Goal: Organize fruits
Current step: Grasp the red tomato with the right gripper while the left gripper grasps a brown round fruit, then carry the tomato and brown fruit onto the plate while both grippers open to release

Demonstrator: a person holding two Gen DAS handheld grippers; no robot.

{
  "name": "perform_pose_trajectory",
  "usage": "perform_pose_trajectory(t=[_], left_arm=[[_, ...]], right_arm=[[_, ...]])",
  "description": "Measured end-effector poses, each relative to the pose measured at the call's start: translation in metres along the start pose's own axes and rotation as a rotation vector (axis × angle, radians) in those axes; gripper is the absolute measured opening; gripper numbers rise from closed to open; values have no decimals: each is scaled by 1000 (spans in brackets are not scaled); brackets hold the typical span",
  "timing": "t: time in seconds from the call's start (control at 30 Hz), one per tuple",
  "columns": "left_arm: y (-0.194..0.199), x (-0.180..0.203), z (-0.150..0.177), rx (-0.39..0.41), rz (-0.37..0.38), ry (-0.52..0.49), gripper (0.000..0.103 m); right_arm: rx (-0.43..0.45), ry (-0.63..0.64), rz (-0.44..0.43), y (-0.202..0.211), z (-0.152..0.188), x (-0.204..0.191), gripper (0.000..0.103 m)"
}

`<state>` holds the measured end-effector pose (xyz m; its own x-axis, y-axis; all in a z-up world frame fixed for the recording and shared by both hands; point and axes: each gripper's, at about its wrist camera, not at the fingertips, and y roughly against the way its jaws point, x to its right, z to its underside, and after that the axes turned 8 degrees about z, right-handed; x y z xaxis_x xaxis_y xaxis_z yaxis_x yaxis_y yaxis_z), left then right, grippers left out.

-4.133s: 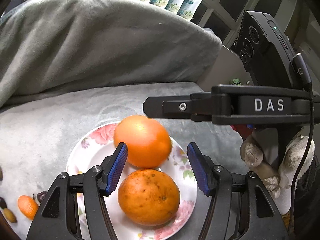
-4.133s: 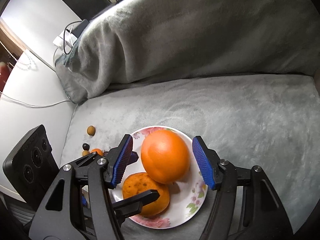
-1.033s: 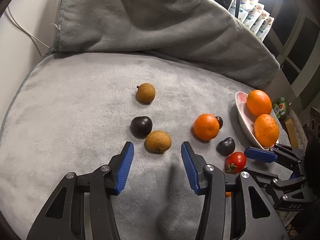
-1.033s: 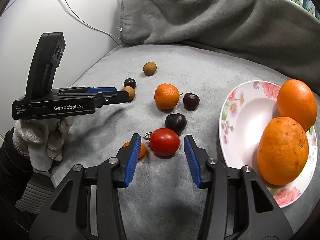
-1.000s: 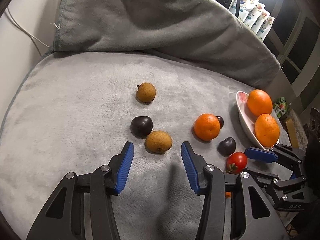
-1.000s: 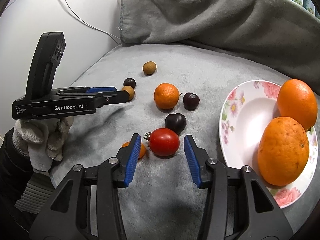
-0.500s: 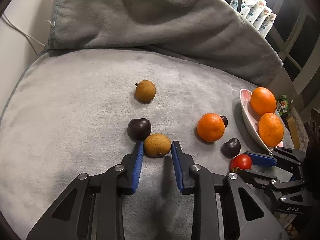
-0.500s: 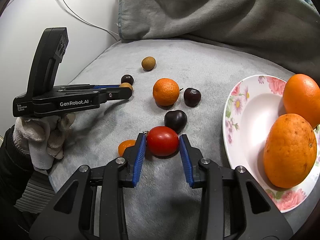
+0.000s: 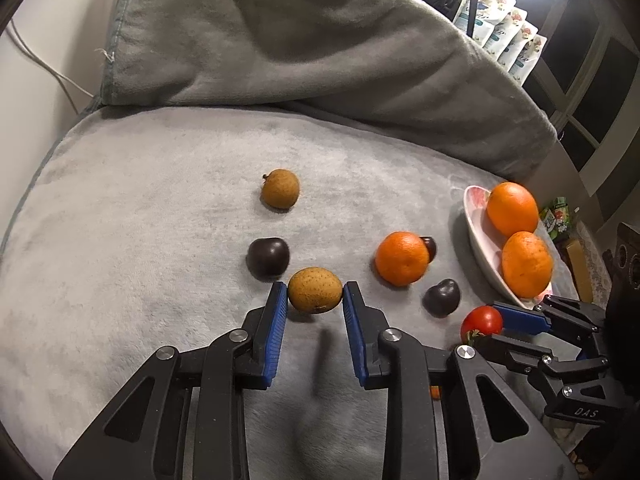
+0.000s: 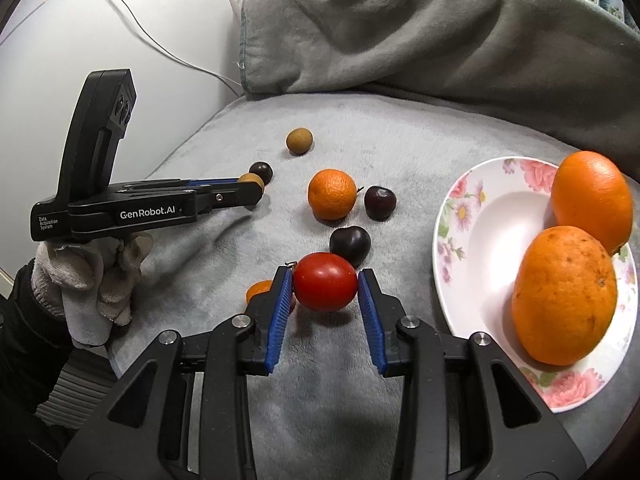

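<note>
1. Left gripper [image 9: 315, 294] is clamped on a brown longan [image 9: 315, 290], blue pads pressed to both sides of it, low over the grey blanket [image 9: 120, 220].
2. Right gripper [image 10: 325, 285] has its pads tight against a red tomato [image 10: 325, 287]; the tomato sits between the tips, right over the blanket.
3. A small orange fruit [image 10: 258, 290] peeks out just beside the right gripper's left finger, partly hidden.
4. Ahead of the tomato, a dark cherry [image 10: 349, 245] lies close by, with a second cherry [image 10: 380, 202] just beside a tangerine [image 10: 332, 194].
5. Next to the held longan sits another dark cherry [image 9: 267, 258]; a second longan [image 9: 280, 193] lies farther back, on its own.
6. The floral plate [image 10: 480, 232] stands to the right, carrying two big oranges [image 10: 564, 300] that touch each other.
7. A gloved hand [image 10: 86, 280] grips the left tool's handle at the blanket's edge.
</note>
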<state>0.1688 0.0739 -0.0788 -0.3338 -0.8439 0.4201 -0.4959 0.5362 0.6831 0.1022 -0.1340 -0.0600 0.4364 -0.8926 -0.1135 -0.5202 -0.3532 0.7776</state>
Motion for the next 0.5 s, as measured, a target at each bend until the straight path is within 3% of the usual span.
perform_pose_trajectory(t=[0.5], left_arm=[[6, 50, -9, 36, 78, -57, 27]], right_arm=[[101, -70, 19, 56, 5, 32, 36]])
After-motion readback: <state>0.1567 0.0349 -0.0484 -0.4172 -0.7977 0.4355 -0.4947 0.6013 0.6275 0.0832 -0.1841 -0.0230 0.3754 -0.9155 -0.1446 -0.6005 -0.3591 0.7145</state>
